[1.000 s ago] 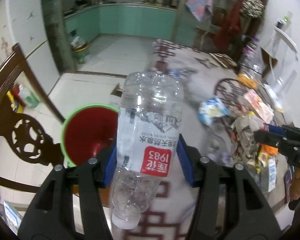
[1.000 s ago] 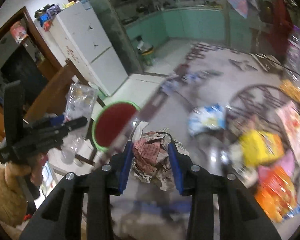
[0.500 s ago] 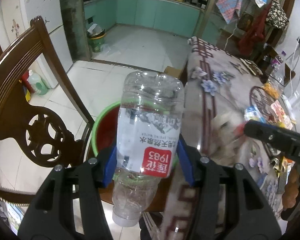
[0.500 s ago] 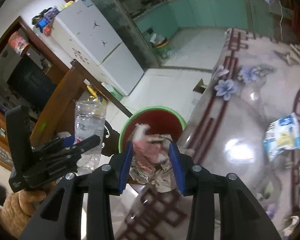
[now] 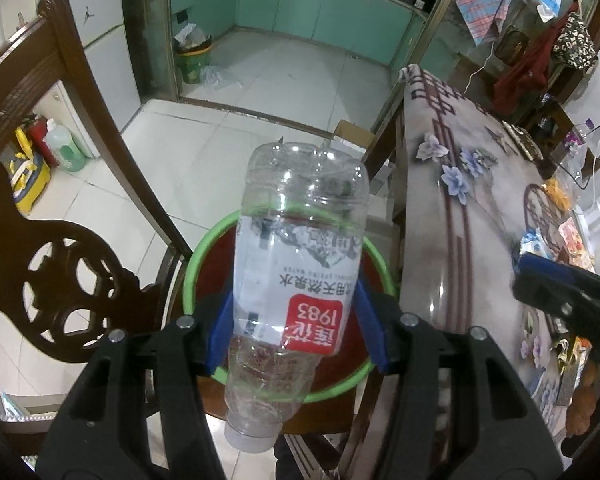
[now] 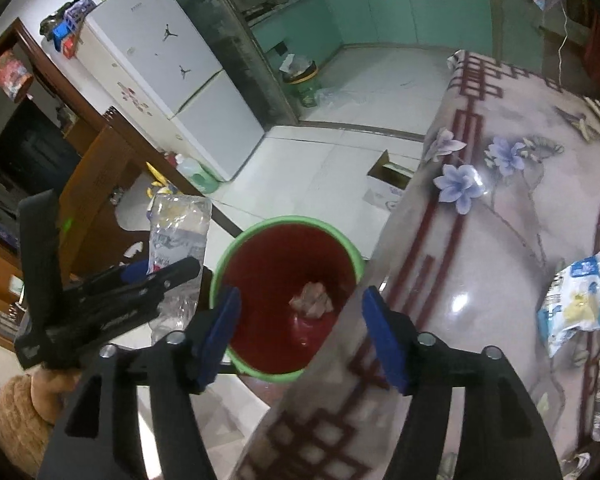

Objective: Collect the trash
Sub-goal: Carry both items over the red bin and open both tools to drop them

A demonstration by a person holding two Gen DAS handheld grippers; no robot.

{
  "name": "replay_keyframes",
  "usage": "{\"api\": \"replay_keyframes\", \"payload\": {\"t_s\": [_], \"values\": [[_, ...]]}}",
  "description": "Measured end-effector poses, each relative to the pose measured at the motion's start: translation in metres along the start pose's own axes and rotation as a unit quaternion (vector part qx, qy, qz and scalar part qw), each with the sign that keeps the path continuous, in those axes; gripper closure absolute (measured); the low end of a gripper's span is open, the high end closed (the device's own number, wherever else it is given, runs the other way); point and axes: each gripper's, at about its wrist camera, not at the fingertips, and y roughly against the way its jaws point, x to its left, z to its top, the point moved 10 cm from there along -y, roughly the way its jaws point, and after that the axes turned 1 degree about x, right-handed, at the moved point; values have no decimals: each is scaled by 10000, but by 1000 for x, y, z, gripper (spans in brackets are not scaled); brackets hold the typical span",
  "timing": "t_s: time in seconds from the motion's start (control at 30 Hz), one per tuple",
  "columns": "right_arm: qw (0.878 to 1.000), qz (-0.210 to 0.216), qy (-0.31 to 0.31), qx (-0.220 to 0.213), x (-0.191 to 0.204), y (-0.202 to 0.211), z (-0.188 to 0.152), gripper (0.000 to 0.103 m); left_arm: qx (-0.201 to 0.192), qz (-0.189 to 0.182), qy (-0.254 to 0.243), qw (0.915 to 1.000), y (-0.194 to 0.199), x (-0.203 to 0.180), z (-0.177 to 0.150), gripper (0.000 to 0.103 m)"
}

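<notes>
Plastic bottle (image 5: 300, 276) was clamped in my left gripper (image 5: 296, 320) over the bin (image 6: 288, 292) for dropping, while right gripper (image 6: 300, 326) fingers were apart, wad (image 6: 311, 300) already inside.

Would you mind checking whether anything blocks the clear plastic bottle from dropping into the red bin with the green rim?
Nothing visible does. The left hand-held gripper holds the clear plastic bottle above the open red bin with the green rim, which holds only crumpled paper.
</notes>
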Motion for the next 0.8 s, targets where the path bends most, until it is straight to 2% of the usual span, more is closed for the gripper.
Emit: {"api": "replay_keyframes", "payload": {"t_s": [0.2,0.3,0.4,0.57,0.8], "values": [[9997,-221,-115,41,-17,7,-8,34,147,20,-82,9999,-21,-2,2,51],[9995,-260,-152,25,-21,12,-10,34,144,77,-51,9999,-22,0,3,47],[9995,-272,-154,31,-22,17,-14,33,25,144,-75,9999,-14,1,3,40],[9996,-284,-95,5,-18,28,-24,33,-155,237,-145,9995,3,0,3,34],[9990,-333,-208,-193,-28,57,-37,33,-398,209,-227,9987,34,-19,-2,34]]}}
